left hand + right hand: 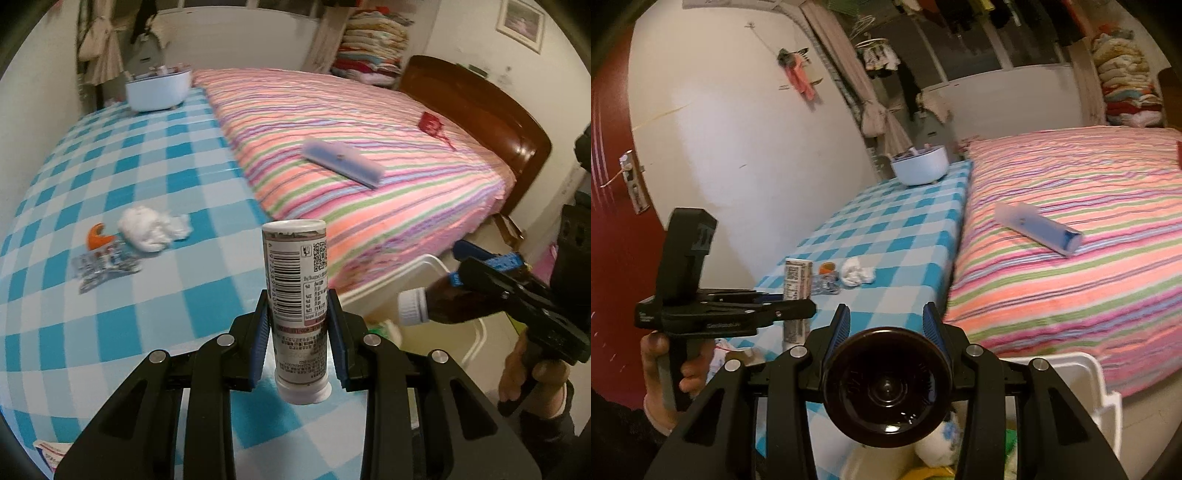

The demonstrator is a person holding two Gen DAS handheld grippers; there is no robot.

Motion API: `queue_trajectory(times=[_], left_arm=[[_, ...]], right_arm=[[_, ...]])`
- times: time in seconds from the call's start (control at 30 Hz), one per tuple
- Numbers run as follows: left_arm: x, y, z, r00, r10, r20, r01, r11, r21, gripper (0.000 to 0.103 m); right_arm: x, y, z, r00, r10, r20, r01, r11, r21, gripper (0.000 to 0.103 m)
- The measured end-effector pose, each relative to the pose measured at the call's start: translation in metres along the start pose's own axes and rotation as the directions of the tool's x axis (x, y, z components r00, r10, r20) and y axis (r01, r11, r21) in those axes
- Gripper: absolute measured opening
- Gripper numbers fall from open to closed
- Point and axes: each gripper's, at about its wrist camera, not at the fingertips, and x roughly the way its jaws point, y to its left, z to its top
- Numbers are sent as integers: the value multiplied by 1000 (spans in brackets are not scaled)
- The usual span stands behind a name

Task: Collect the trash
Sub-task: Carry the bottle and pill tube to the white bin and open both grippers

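Holding two pieces of trash at once. Left gripper (297, 321) fingers closed on the labelled bottle (298, 306), upright, gripped near mid-body with much of the length standing proud above the pads. Right gripper (886, 321) fingers closed on the brown bottle (886, 382), lying along the fingers, base toward the camera, white cap pointing away. White bin (1099, 380) directly below the right gripper, already holding several items; in the left view, just beside the bed (369, 147) edge.

Remaining on the checked bench (110, 166): crumpled tissue (151, 229), orange scrap (96, 234), foil wrapper (105, 267). Blue box (343, 162) lying on the bed, not collected.

Risks noted:
- Labelled bottle likely to swing or slip if tilted; smooth label, narrow contact.
- Brown bottle looks like glass; dropping from height onto the bin rim could crack it or bounce it to the floor.
- Both grippers close together; collision possible on converging over the bin.
- Releasing short of the rim would put an item between bed and bin.
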Motion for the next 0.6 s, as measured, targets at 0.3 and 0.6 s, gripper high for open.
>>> queue_trajectory(times=[0.3,0.6], left_arm=[[6,-35,-1,999,-48,-1,48,997,58,29],[15,-52,-5,997,-79,-23,81,993,83,29]], right_arm=[[-23,-23,-13,995,-104,7,103,992,74,41],[-46,-46,-11,988,-115,107,93,976,195,68]])
